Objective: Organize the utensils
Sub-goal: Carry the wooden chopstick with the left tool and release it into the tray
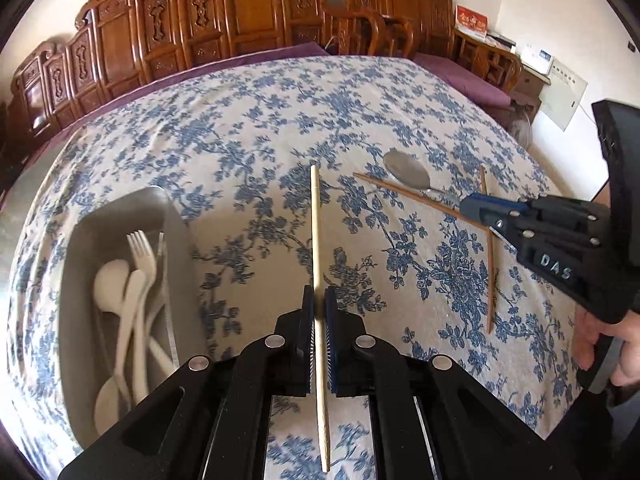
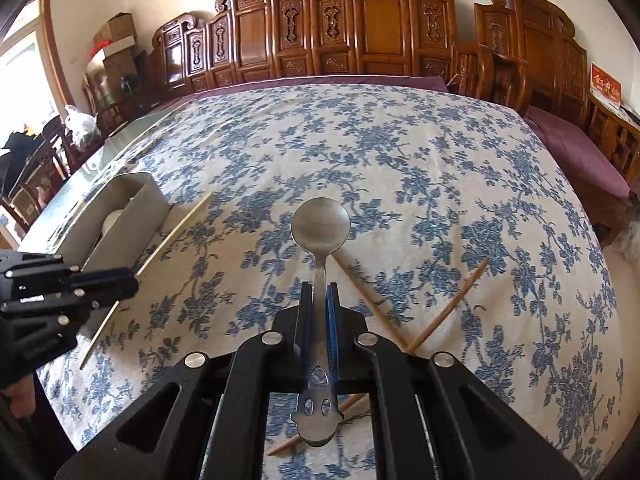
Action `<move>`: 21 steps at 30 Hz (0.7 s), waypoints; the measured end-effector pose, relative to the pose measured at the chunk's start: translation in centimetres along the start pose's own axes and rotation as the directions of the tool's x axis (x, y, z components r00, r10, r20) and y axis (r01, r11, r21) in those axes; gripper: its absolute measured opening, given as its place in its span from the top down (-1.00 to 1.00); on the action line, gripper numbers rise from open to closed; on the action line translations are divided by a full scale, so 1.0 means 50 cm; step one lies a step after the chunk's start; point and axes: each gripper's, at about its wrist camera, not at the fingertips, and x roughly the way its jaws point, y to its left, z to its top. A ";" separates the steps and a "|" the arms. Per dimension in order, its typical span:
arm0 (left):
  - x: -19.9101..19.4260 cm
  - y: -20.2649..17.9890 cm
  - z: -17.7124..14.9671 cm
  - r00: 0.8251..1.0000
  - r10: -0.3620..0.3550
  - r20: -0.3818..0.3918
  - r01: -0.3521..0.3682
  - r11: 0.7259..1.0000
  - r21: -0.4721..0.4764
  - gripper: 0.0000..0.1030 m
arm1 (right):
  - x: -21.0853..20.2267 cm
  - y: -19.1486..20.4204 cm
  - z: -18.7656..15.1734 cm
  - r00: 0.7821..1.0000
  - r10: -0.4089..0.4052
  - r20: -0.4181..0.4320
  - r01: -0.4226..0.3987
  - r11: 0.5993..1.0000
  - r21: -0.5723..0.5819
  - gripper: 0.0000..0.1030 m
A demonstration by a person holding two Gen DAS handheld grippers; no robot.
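Note:
My left gripper is shut on a pale chopstick that points away over the floral cloth; it also shows in the right wrist view. A grey tray to its left holds white plastic spoons and a fork; the tray shows in the right wrist view too. My right gripper is shut on the handle of a metal spoon, bowl forward; the spoon shows in the left wrist view. Two brown chopsticks lie crossed under the right gripper.
The table wears a blue floral cloth. Carved wooden chairs and purple cushions ring the far side. Boxes and bags stand at the left by a window.

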 end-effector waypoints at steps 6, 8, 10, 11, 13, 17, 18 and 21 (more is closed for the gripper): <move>-0.038 0.022 -0.008 0.999 -0.017 0.029 0.017 1.000 0.005 0.92 | -0.002 0.030 -0.001 1.000 0.017 -0.002 -0.017 0.999 -0.029 0.84; -0.053 0.031 -0.017 0.999 -0.028 0.037 0.028 1.000 0.005 0.92 | 0.002 0.040 -0.005 1.000 0.024 -0.009 -0.024 0.999 -0.041 0.84; -0.065 0.039 -0.027 0.998 -0.035 0.045 0.035 0.999 0.001 0.92 | 0.006 0.047 -0.008 0.999 0.028 -0.016 -0.029 0.998 -0.050 0.84; -0.069 0.042 -0.030 0.998 -0.039 0.048 0.039 0.999 0.000 0.92 | 0.007 0.052 -0.009 0.999 0.030 -0.020 -0.031 0.998 -0.055 0.84; -0.081 0.049 -0.037 0.997 -0.040 0.059 0.040 0.999 0.003 0.92 | 0.008 0.061 -0.009 0.999 0.036 -0.021 -0.038 0.997 -0.063 0.84; -0.098 0.067 -0.043 0.996 -0.038 0.077 0.038 0.999 -0.001 0.92 | 0.005 0.076 -0.007 0.999 0.049 -0.017 -0.050 0.996 -0.074 0.84; -0.102 0.076 -0.043 0.996 -0.035 0.081 0.035 0.999 -0.004 0.92 | 0.004 0.080 -0.006 0.999 0.051 -0.016 -0.052 0.996 -0.077 0.84; -0.111 0.102 -0.038 0.996 -0.022 0.089 0.023 1.000 -0.015 0.92 | 0.004 0.093 -0.005 0.998 0.060 -0.015 -0.061 0.994 -0.088 0.84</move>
